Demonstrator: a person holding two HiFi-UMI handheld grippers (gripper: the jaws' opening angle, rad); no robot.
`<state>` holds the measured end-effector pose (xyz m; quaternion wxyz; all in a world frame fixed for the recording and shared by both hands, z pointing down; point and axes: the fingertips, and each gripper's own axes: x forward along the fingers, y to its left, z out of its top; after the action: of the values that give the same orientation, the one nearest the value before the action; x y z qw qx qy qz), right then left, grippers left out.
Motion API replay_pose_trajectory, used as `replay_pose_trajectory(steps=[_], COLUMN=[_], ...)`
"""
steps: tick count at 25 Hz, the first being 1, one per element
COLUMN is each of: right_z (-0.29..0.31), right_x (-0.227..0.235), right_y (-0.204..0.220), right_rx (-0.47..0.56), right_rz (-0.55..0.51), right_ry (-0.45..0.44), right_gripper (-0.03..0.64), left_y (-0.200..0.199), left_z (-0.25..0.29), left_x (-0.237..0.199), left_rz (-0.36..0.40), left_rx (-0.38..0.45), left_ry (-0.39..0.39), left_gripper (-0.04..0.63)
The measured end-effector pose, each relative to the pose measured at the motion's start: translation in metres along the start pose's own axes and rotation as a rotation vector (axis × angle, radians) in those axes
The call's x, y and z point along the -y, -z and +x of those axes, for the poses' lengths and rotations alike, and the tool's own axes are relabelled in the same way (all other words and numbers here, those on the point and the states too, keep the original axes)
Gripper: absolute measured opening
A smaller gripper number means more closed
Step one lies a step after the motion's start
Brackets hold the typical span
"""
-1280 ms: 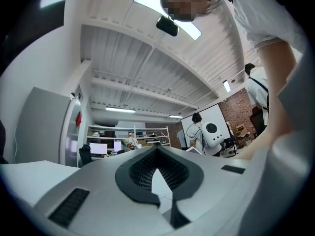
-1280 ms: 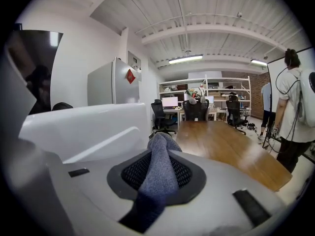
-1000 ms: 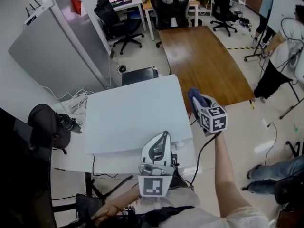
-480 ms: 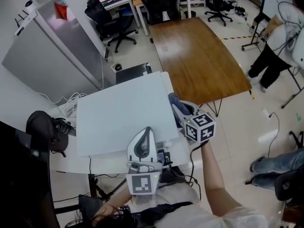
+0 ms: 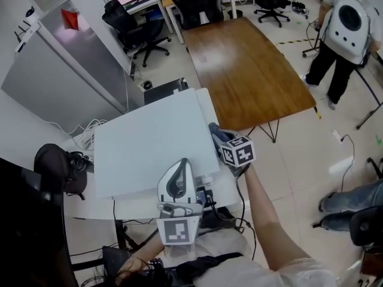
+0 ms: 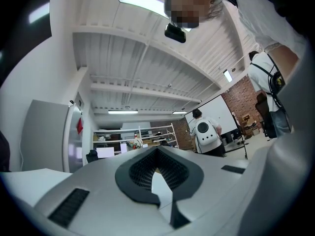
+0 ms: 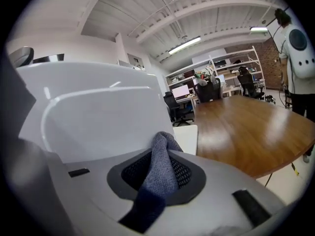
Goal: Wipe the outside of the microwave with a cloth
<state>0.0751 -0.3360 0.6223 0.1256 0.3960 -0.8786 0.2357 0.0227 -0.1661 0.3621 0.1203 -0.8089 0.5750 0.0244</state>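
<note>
The microwave (image 5: 149, 142) is a large white box on a white table (image 5: 224, 190); I see its top from above. My right gripper (image 5: 222, 141) is shut on a blue-grey cloth (image 5: 217, 134) and sits at the microwave's right side, near the upper edge. In the right gripper view the cloth (image 7: 160, 173) bulges out between the jaws of that gripper (image 7: 162, 154), right in front of the white microwave wall (image 7: 98, 117). My left gripper (image 5: 178, 173) hovers at the microwave's front edge, pointing slightly upward, shut on nothing (image 6: 157, 154).
A wooden table (image 5: 245, 70) stands just beyond the microwave on the right. A grey cabinet (image 5: 60, 70) is at the left, a black bag (image 5: 57, 163) beside the microwave, office chairs (image 5: 134, 28) at the back. A person (image 5: 341, 34) stands at the far right.
My right gripper has come down with the cloth, from above the microwave's right edge to its right side. The left gripper has stayed in place.
</note>
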Motion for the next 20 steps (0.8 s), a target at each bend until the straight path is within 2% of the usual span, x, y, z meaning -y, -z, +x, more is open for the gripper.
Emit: replay_pose_trajectory(steps=[9,15,20], right_z=[0.020,-0.014,-0.072], right_x=[0.022,0.021,-0.005], right_y=[0.044,0.011,-0.020], right_rx=[-0.104,0.013,0.116], right_rz=[0.024,0.016,-0.045], right_ry=[0.060,0.140,0.131], right_gripper=[0.081,0.081,0.081], left_y=[0.007,0.007,0.007], left_z=[0.002,0.002,-0.002], left_x=[0.005,-0.003,-0.004], left_rz=[0.031,0.036,0.033], left_rx=[-0.012,-0.005,-0.002], left_ry=[0.001,-0.029,-0.047], left_gripper=[0.002,0.002,0.002])
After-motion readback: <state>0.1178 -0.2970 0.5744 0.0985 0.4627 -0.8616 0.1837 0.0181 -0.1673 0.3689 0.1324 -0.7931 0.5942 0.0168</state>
